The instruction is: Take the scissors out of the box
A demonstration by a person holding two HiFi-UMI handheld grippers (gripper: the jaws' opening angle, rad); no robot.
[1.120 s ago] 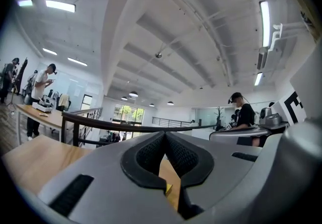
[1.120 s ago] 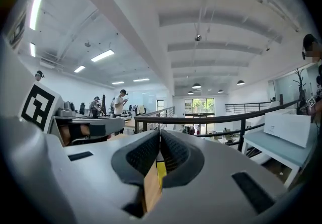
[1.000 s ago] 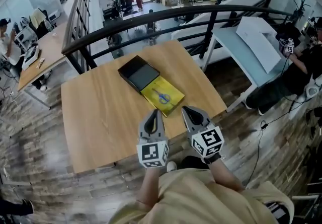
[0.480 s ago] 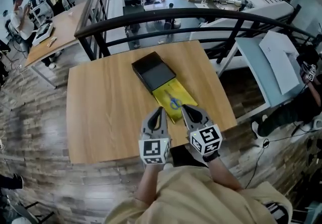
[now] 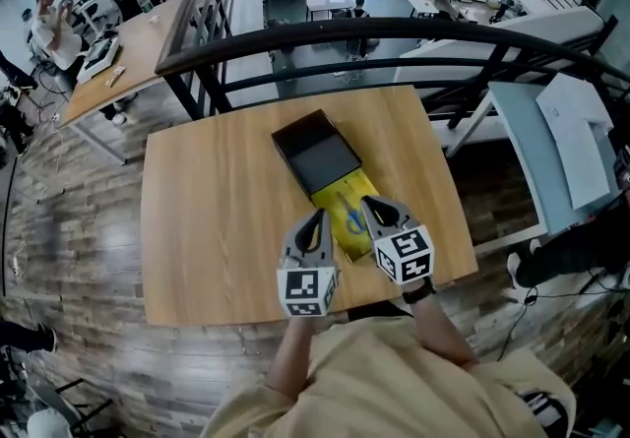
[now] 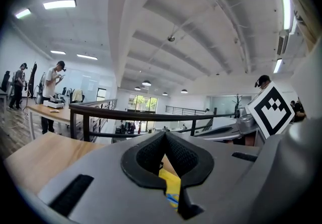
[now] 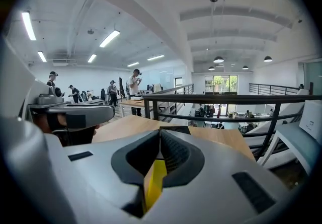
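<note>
Both claws near side of box, low over the table (image 5: 217, 219) edge.
- Left gripper (image 5: 316, 219): jaws pressed together at the tips, nothing between them. Sits just beside the box's near-left corner.
- Right gripper (image 5: 367, 203): jaws likewise closed and empty. Over the box's near-right edge, the yellow lining showing below its pads in the right gripper view.

Box (image 5: 346, 192) lies open and flat. The scissors (image 5: 351, 220) rest inside its yellow near half, between the two claw tips, blue handle loops visible; blade direction too small to read. Black half (image 5: 317, 153) adjoins on the far side and looks empty. Railing (image 5: 394, 28) well beyond the box, past the table's far edge.

Handling, my estimate: small scissors, light and rigid. Blades are likely smooth metal and slippery, and they lie flat against the lining, so there is little to get under. Best hold is probably across the plastic handle loops or at the pivot. Jaws must open first.
</note>
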